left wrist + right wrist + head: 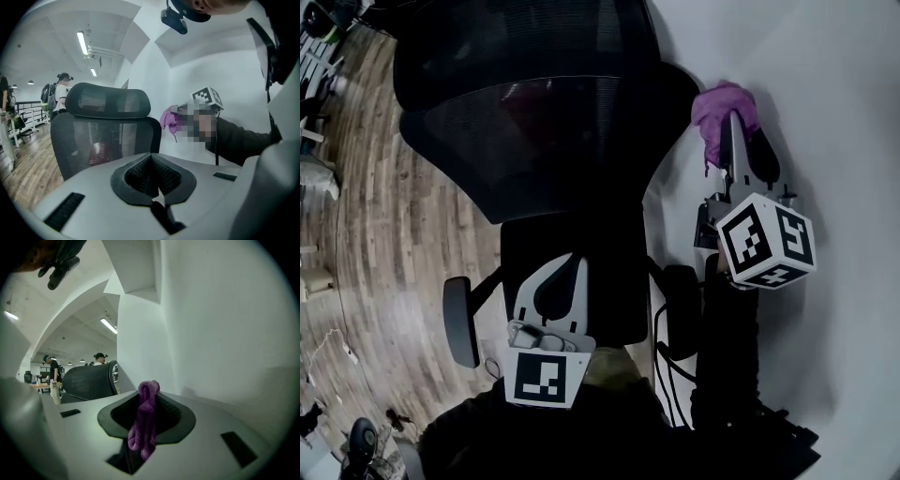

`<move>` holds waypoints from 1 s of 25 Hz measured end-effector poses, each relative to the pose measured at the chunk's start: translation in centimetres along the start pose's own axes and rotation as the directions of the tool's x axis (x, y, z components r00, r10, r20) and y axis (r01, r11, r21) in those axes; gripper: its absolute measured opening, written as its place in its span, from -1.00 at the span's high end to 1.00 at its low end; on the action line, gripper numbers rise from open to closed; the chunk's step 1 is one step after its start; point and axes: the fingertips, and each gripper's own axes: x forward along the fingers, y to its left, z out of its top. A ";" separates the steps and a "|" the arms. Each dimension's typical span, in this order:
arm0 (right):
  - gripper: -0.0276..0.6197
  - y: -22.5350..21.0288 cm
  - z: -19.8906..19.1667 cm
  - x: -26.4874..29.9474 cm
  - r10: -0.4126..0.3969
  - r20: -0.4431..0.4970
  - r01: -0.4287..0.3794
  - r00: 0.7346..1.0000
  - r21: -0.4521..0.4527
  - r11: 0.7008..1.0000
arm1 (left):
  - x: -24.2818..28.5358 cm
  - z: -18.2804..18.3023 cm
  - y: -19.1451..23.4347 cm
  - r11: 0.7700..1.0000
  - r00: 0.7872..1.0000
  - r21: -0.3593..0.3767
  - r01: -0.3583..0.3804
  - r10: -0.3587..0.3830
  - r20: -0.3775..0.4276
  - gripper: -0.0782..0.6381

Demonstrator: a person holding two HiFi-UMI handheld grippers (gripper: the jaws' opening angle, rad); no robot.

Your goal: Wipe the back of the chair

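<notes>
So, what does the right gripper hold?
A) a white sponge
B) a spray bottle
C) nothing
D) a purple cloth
D: in its own view, the right gripper has its jaws closed on a purple cloth that hangs between them.

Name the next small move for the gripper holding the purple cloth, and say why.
Probably shift the right gripper to the person's left until the purple cloth meets the chair's mesh backrest. The gripper is shut on the cloth, but the cloth sits beside the backrest near the white wall, apart from the mesh, so there is no wiping contact yet.
</notes>
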 end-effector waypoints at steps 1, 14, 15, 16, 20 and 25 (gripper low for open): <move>0.64 0.0 -0.4 -0.4 -0.015 -0.003 0.015 1.000 -0.007 1.000 | 0.0 -0.2 0.1 1.000 1.000 0.001 0.014 -0.014 0.001 0.76; 0.64 6.2 -3.1 4.4 0.052 -0.111 -0.053 0.993 -0.011 0.999 | -0.6 1.6 5.9 0.999 0.999 -0.039 -0.036 0.035 -0.030 0.76; 0.64 6.8 -3.4 4.9 0.063 -0.113 -0.065 0.992 -0.010 0.998 | -0.6 1.6 6.4 0.998 0.999 -0.043 -0.046 0.045 -0.031 0.76; 0.64 7.4 -3.7 5.4 0.074 -0.115 -0.076 0.991 -0.009 0.997 | -0.6 1.4 6.9 0.997 0.998 -0.047 -0.056 0.055 -0.034 0.76; 0.64 9.7 -4.7 6.7 0.106 -0.119 -0.107 0.987 -0.006 0.994 | -1.1 0.8 8.8 0.994 0.995 -0.056 -0.090 0.088 -0.051 0.76; 0.64 12.7 -6.0 7.8 0.137 -0.128 -0.138 0.982 0.001 0.990 | -2.0 0.2 11.4 0.991 0.991 -0.062 -0.121 0.117 -0.060 0.76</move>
